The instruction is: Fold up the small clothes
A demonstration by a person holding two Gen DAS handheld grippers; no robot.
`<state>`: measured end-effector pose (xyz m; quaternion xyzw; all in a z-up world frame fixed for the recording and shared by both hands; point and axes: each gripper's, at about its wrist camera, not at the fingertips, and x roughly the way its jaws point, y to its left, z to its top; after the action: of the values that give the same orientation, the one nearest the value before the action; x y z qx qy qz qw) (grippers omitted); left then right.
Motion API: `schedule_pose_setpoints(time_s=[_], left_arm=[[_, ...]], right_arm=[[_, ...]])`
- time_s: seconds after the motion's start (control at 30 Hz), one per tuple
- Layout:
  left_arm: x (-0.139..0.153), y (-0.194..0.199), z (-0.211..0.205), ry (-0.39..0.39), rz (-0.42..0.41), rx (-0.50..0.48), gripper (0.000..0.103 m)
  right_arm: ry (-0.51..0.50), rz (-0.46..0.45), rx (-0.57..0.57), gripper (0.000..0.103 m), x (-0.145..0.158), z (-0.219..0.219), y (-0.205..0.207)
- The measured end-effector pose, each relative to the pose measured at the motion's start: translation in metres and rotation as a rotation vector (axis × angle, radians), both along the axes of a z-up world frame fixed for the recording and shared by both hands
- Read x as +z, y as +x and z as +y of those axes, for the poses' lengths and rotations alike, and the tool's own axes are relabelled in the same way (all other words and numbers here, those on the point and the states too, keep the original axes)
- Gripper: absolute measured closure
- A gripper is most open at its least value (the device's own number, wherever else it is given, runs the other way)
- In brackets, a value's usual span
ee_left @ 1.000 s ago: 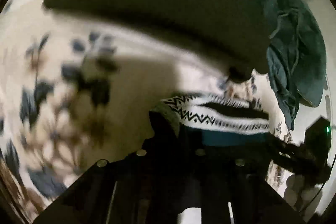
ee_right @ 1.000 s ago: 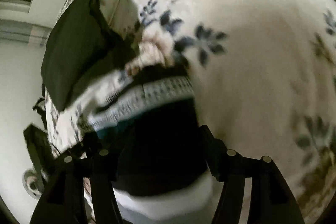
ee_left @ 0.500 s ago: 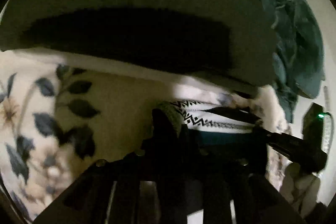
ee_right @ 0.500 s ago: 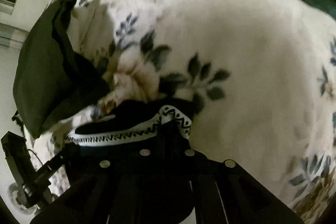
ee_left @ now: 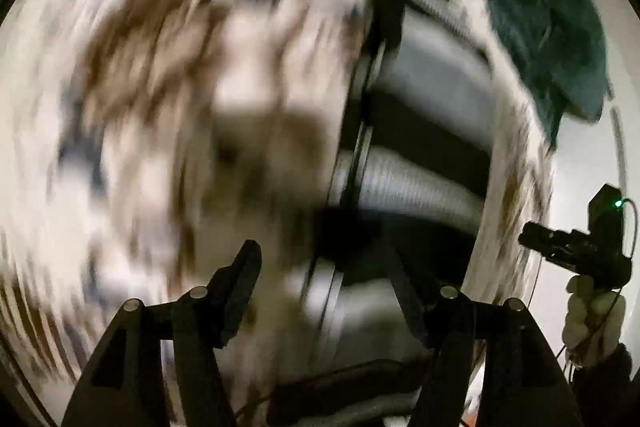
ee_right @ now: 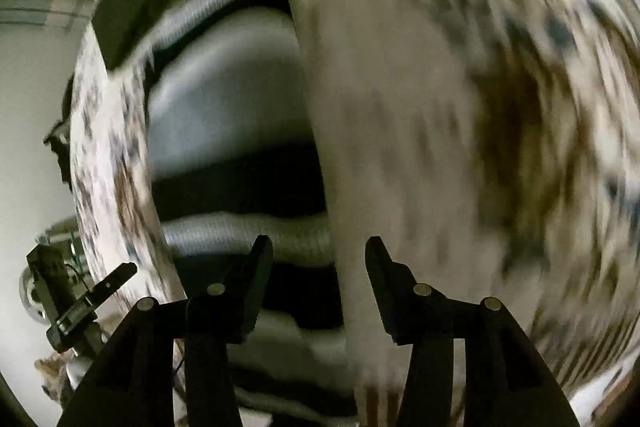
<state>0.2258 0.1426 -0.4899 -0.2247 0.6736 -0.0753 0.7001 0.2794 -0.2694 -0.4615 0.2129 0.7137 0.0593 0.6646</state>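
Observation:
A black-and-grey striped small garment [ee_left: 420, 131] with a patterned band lies flat on the floral bedspread [ee_left: 160, 107]. It also shows in the right wrist view [ee_right: 232, 131]. My left gripper [ee_left: 324, 263] is open and empty, just above the garment's near end. My right gripper [ee_right: 316, 255] is open and empty, over the garment's near right edge. Each gripper shows at the other view's edge: the right one [ee_left: 576, 251], the left one [ee_right: 84, 295]. Both views are motion-blurred.
A dark pillow [ee_right: 132, 7] lies beyond the garment. A teal blanket [ee_left: 552, 27] is heaped at the far right of the bed. The bedspread [ee_right: 480, 147] stretches to the right in the right wrist view.
Both grippers were shut on the garment's patterned waistband. Now both have opened and let it go, and pulled back; the garment lies spread on the bed.

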Motion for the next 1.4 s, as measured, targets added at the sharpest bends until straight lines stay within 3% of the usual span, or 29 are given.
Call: schedule_pose_setpoints(time_s=[0.17,0.3,0.37,0.4,0.5,0.6,0.7,0.77,0.83,0.87,0.9,0.93,0.97,1.03,1.17,1.23,1.4], left_arm=[[-0.027,-0.084,-0.014,-0.014,0.108,0.046,0.041],[-0.048,-0.111,-0.026,-0.012,0.095,0.057,0.045],[-0.052,-0.122,-0.028,-0.033,0.065,0.096,0.091],[-0.051,-0.125,-0.028,-0.030,0.050,0.106,0.091],[-0.037,-0.134,-0.026,-0.028,-0.010,0.151,0.094],[-0.023,-0.143,-0.020,-0.028,-0.044,0.174,0.095],[-0.030,-0.149,-0.008,-0.001,-0.013,0.160,0.100],[-0.045,-0.151,-0.004,-0.036,0.030,0.146,0.096],[-0.041,-0.152,0.002,-0.081,0.026,0.151,0.093],[-0.038,-0.152,0.006,-0.074,0.027,0.149,0.076],[-0.036,-0.151,0.010,-0.072,0.024,0.149,0.063],[-0.036,-0.153,0.017,-0.094,0.015,0.154,0.033],[-0.038,-0.154,0.018,-0.115,0.008,0.165,0.025],[-0.048,-0.159,0.021,-0.165,0.019,0.161,0.025],[-0.081,-0.167,0.007,-0.194,0.082,0.080,0.025],[-0.084,-0.167,0.002,-0.192,0.062,0.058,0.018],[-0.079,-0.165,-0.007,-0.215,0.060,0.066,0.017]], right_arm=[[0.051,0.126,-0.018,0.053,-0.037,0.010,-0.105],[0.062,0.191,-0.003,0.052,-0.071,0.024,-0.165],[0.082,0.219,-0.004,0.052,-0.090,0.032,-0.186],[0.099,0.229,-0.009,0.053,-0.096,0.034,-0.195],[0.150,0.207,-0.050,0.096,-0.105,0.039,-0.216],[0.107,0.158,-0.045,0.097,-0.093,0.042,-0.222],[0.059,0.151,-0.026,0.097,-0.084,0.036,-0.224],[0.054,0.170,0.006,0.096,-0.091,0.038,-0.223],[0.072,0.184,0.015,0.091,-0.094,0.039,-0.219],[0.085,0.183,0.014,0.087,-0.093,0.041,-0.217],[0.101,0.178,0.016,0.070,-0.091,0.040,-0.216],[0.117,0.172,0.013,0.048,-0.088,0.039,-0.214],[0.139,0.167,0.002,0.042,-0.086,0.036,-0.215],[0.188,0.186,-0.016,0.041,-0.092,0.029,-0.224],[0.277,0.242,-0.035,0.040,-0.117,0.030,-0.236],[0.319,0.243,-0.054,0.040,-0.132,0.038,-0.237],[0.407,0.241,-0.080,0.038,-0.140,0.038,-0.241]])
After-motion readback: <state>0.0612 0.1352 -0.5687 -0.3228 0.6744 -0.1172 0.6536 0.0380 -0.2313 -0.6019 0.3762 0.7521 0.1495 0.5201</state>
